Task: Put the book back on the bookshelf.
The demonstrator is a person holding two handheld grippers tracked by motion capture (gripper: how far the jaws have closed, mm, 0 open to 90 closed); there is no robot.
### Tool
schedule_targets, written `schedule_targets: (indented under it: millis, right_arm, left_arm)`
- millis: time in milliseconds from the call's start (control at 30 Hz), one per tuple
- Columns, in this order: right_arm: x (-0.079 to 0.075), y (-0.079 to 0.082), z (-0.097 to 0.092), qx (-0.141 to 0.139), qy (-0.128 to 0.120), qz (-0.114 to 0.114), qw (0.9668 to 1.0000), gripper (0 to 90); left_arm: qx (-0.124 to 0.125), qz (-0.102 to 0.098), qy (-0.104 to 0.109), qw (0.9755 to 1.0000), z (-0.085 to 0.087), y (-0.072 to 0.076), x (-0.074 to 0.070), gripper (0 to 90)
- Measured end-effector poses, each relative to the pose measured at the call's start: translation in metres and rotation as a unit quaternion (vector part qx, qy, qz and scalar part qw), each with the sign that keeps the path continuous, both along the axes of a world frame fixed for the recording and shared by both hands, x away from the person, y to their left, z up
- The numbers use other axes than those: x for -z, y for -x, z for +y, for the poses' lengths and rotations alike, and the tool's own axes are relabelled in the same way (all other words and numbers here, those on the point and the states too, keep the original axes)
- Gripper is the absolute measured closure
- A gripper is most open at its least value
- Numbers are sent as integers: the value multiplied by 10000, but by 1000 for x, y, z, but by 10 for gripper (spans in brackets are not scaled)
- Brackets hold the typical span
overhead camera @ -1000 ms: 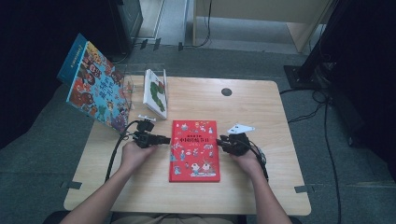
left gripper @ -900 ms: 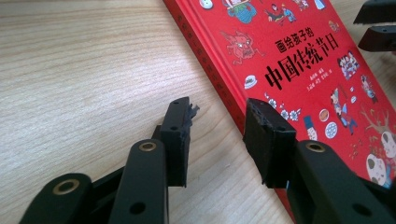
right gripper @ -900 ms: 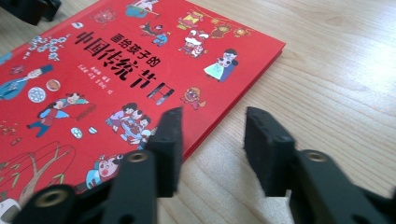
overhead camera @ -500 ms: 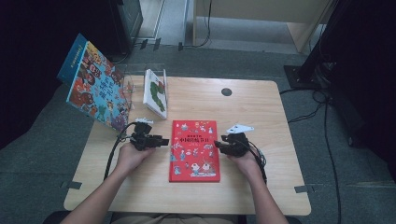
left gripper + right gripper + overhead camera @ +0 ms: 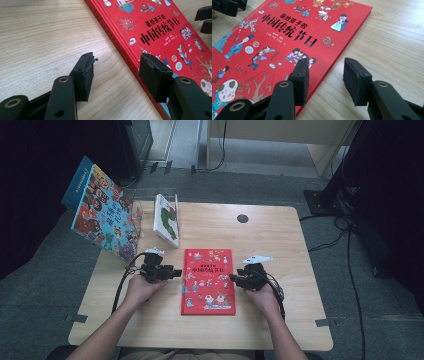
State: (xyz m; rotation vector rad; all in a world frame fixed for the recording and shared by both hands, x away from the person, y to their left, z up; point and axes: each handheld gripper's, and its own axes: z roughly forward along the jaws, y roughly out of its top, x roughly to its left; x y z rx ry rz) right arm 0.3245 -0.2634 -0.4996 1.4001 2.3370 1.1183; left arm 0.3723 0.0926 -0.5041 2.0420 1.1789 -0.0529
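Red book (image 5: 208, 281) flat on worktop (image 5: 270, 235), between both tools. Left hand-held gripper (image 5: 176, 272) by its left edge, jaws just opening, apart, gripping nothing. Right hand-held gripper (image 5: 233, 278) at the right edge, jaws parted, straddling that edge, nothing pinched.

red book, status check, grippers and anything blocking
Left gripper and right gripper: jaws just opened, pads off. Red book flat on table, between them. Nothing in the way.
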Motion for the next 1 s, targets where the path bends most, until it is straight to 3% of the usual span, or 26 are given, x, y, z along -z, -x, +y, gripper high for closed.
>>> schedule_targets:
  millis: [167,333,433,600,767,1000]
  right_arm:
    - [1,0,4,1,30,-30,10000,520]
    - [3,0,10,-65,150,28,9999,506]
    - [5,-2,13,-77,116,115,9998,489]
    - [6,-3,13,-12,81,169,9998,453]
    - [8,-4,14,44,-16,300,9995,405]
    - [4,-9,18,252,-36,559,9981,441]
  left_arm:
    - [-22,12,-35,10000,-1,0,-1,452]
    - [20,291,-177,9994,-2,-4,-5,537]
    - [83,271,-319,9991,-4,-1,-6,581]
    - [265,244,-381,9986,-10,3,-6,586]
    - [278,274,-374,9985,-11,4,-6,590]
    - [392,187,-409,9982,-17,8,-5,657]
